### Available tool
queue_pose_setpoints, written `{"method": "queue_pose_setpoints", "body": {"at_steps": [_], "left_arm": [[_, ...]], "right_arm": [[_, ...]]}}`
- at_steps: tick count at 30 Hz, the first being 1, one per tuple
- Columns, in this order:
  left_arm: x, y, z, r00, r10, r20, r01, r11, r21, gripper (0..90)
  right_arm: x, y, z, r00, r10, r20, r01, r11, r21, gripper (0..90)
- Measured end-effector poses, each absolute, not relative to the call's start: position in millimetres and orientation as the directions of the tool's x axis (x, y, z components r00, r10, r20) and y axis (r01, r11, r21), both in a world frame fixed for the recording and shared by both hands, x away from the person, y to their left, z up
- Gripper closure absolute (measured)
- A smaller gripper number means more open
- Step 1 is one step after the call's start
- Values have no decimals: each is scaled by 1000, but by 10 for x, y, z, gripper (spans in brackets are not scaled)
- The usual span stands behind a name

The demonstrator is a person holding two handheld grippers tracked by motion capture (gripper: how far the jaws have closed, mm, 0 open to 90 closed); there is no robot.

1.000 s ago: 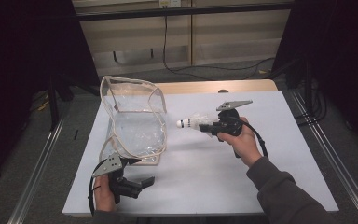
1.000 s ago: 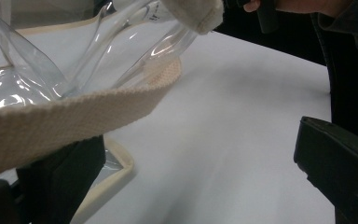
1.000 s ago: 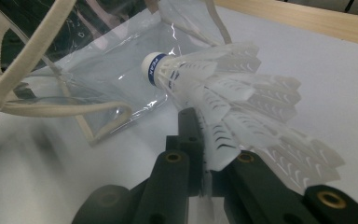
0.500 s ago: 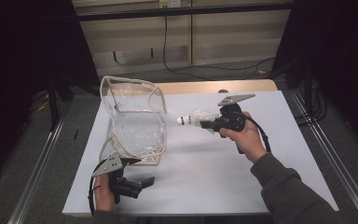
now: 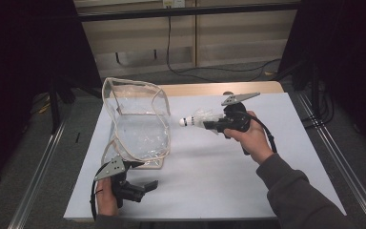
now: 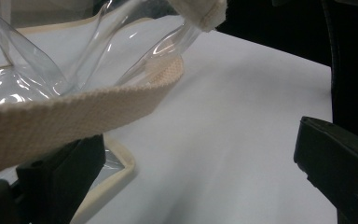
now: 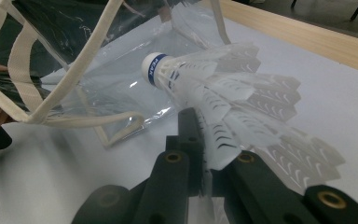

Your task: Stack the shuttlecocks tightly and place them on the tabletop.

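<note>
Left side first: your left gripper (image 5: pixel 145 186) is resting low on the white table (image 5: pixel 209 191), just in front of the clear zip bag (image 5: pixel 136 119). Its jaws are standing wide apart with nothing pinched between them; in the left gripper view the bag's cream webbing strap (image 6: pixel 74 112) is crossing above one jaw, not clamped. Whether the strap is touching that jaw, you cannot tell.

The bag is standing up on its side, its cream-trimmed mouth (image 5: pixel 159 112) gaping toward the right, toward your other hand.

Moving right: your right gripper (image 5: pixel 208 125) is holding a white feather shuttlecock (image 5: pixel 195 119), jaws closed tight on the edge of its feather skirt (image 7: pixel 214 154). The shuttlecock's long axis is running roughly level, cork tip (image 7: pixel 153 69) leading, pointing left at the bag mouth. Tip and mouth are near each other but apart; the shuttlecock is in the air above the table, outside the bag.

Your right hand (image 5: pixel 248 138) is gripping the handle from below, forearm angling up from the lower right, gripper held about level. This hand is the one nearer the opening; the coming move looks like a straight push left, cork first.
</note>
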State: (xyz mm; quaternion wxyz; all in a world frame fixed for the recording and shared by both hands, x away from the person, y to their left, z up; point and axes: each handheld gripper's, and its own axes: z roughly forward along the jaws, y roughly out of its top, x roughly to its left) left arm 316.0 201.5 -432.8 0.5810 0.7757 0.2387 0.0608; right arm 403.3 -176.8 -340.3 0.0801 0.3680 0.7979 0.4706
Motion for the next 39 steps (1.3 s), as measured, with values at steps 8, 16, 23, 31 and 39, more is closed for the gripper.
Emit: {"method": "queue_pose_setpoints", "body": {"at_steps": [8,16,23,31,39], "left_arm": [[3152,2012,-4331,876,445,-185,304,-215,928,22],[3156,2015,-4334,878,444,-178,301,-224,927,22],[3160,2018,-4332,878,444,-178,301,-223,927,22],[3155,2020,-4334,878,444,-180,303,-224,926,22],[3146,2039,-4332,875,448,-183,305,-219,927,22]], "right_arm": [[4039,-1756,-3394,-720,657,221,511,288,810,882],[4042,-1715,-3383,-729,649,220,510,300,806,882],[4067,-1727,-3331,-728,649,221,510,297,807,882],[4080,-1707,-3305,-735,641,222,509,306,804,882],[4111,-1667,-3207,-743,631,222,504,310,806,882]]}}
